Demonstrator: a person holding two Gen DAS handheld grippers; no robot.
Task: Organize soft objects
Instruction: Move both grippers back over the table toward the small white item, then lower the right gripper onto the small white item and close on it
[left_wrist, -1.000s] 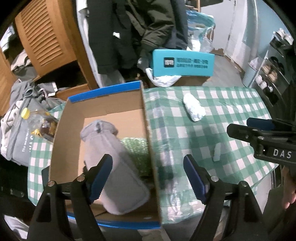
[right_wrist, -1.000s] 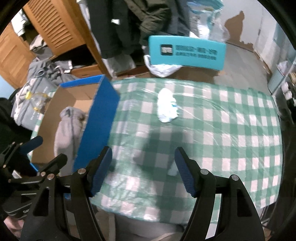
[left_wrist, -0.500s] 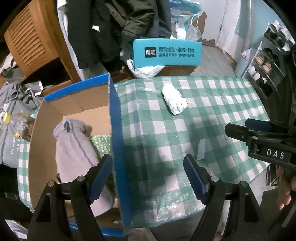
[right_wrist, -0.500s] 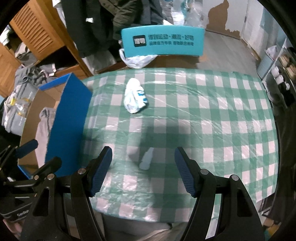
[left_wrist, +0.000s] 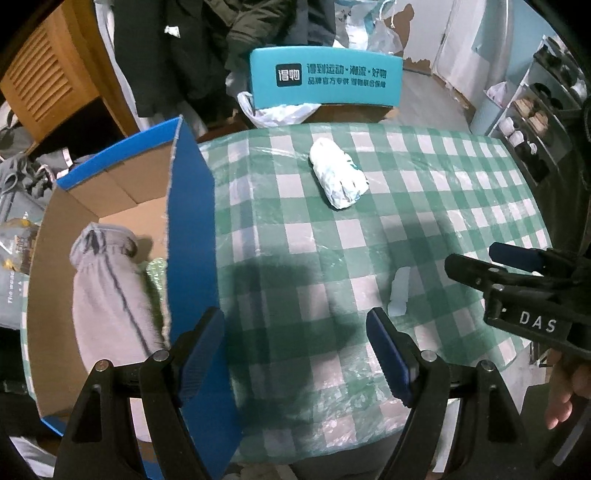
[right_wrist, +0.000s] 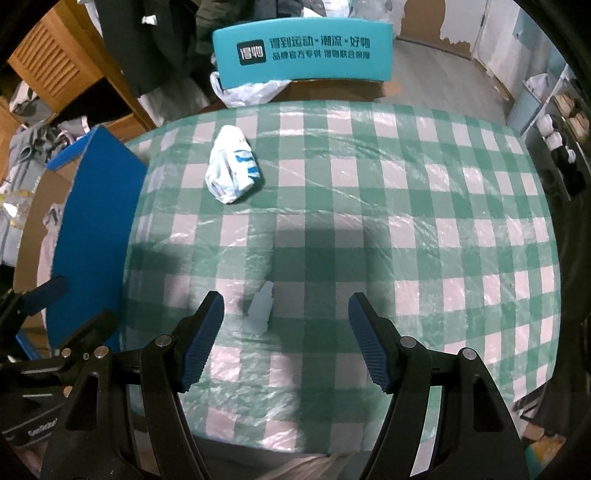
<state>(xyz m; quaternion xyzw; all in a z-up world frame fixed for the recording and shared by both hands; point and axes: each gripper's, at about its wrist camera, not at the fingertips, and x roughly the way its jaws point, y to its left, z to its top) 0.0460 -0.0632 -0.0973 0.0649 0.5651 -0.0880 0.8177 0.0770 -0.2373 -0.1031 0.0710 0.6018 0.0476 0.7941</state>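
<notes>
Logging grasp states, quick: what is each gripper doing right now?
Left gripper: open, holding nothing, over the checked tablecloth.
Right gripper: open, holding nothing; the small pale object lies between its fingers, untouched.

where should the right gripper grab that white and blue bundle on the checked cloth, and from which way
Best guess: take the white and blue bundle across its narrower middle, coming from above. It lies flat on the checked tablecloth as a lumpy oblong with nothing touching it, so the open right gripper can straddle its short width. Its wider crumpled end looks looser and more likely to slip.
</notes>
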